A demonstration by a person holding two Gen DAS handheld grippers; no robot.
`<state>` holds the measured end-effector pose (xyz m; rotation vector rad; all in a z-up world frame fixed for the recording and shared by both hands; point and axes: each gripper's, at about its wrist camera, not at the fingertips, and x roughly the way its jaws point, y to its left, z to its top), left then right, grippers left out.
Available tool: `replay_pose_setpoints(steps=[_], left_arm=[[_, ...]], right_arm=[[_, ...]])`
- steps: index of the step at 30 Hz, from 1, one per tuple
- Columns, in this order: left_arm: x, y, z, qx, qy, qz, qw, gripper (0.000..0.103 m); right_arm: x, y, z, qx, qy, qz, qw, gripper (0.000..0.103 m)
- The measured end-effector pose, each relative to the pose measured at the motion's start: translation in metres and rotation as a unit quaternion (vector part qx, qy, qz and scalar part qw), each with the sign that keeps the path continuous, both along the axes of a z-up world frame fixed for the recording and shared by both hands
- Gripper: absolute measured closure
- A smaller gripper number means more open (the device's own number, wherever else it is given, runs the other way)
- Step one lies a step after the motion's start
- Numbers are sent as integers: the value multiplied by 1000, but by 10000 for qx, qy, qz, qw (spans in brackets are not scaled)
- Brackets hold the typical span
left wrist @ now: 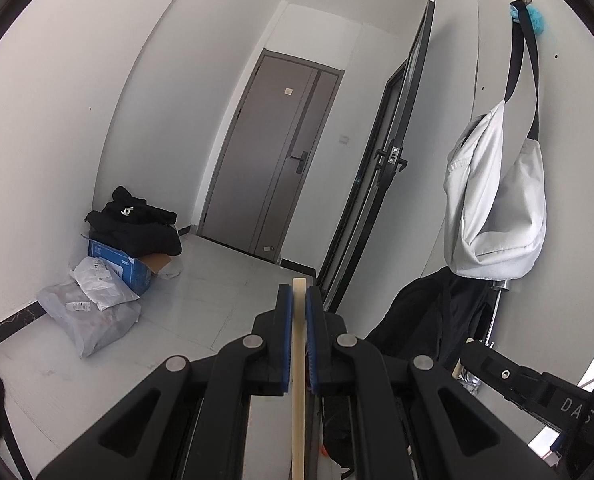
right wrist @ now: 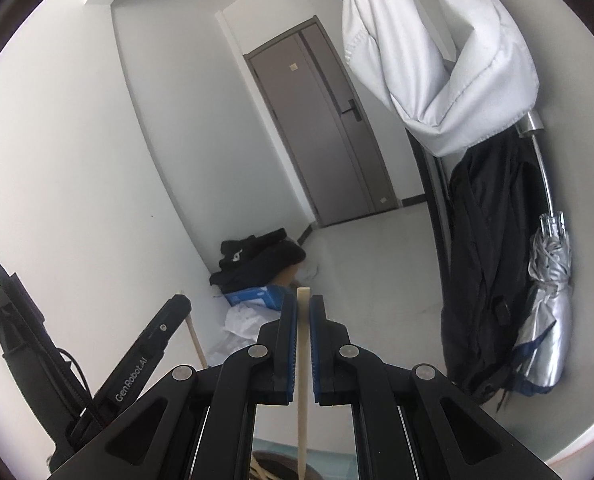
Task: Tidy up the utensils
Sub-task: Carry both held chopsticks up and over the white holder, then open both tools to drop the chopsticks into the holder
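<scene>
My left gripper (left wrist: 299, 294) is shut on a pale wooden utensil handle (left wrist: 299, 380) that runs down between the blue pads and out of the bottom of the view. My right gripper (right wrist: 304, 304) is shut on a cream utensil handle (right wrist: 303, 360); its lower end points down toward a dark round container (right wrist: 273, 464) with more pale sticks in it at the bottom edge. Both grippers are held high and point at a hallway. The left gripper's body (right wrist: 145, 352) shows in the right wrist view with its wooden handle (right wrist: 196, 340). The right gripper's body (left wrist: 529, 388) shows at the lower right of the left wrist view.
A grey door (left wrist: 273, 152) stands at the hallway's end. A white bag (left wrist: 493, 200) and black clothing (left wrist: 429, 320) hang on the right wall, with a silver umbrella (right wrist: 545, 320). A blue box (left wrist: 121, 264) with black clothes and plastic bags (left wrist: 93, 312) sits on the floor at left.
</scene>
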<state>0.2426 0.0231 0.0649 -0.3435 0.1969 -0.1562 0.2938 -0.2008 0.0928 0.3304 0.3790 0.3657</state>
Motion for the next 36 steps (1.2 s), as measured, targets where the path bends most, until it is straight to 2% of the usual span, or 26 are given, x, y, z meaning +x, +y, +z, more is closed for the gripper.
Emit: replay_pose_setpoints(steps=[10,15,22,25,31,36], left_arm=[[-5,-15,-10,295,-78,-216,9993,100],[-10,-17,-11,462,-92,-329,9983,100],[-21,-16,-11,568,60,-595,9966,100],[-25,-15,-10,651,266,-719,9949,100],[-34,-10,-20,520,829,-1067,9895,100],[-43,-9,-24,487,1267,-1460,9799,100]], right_arm=[[-7,2,-11,-126,-89,77,9999,98],[-21,8,-12,-340,-190,167,9991,98],[-37,10,-19,-433,-114,385,9983,98],[-40,12,-27,-462,-8,525,9975,98],[-52,21,-39,-521,116,802,9953,98],[-61,30,-58,-790,422,907,9918,98]])
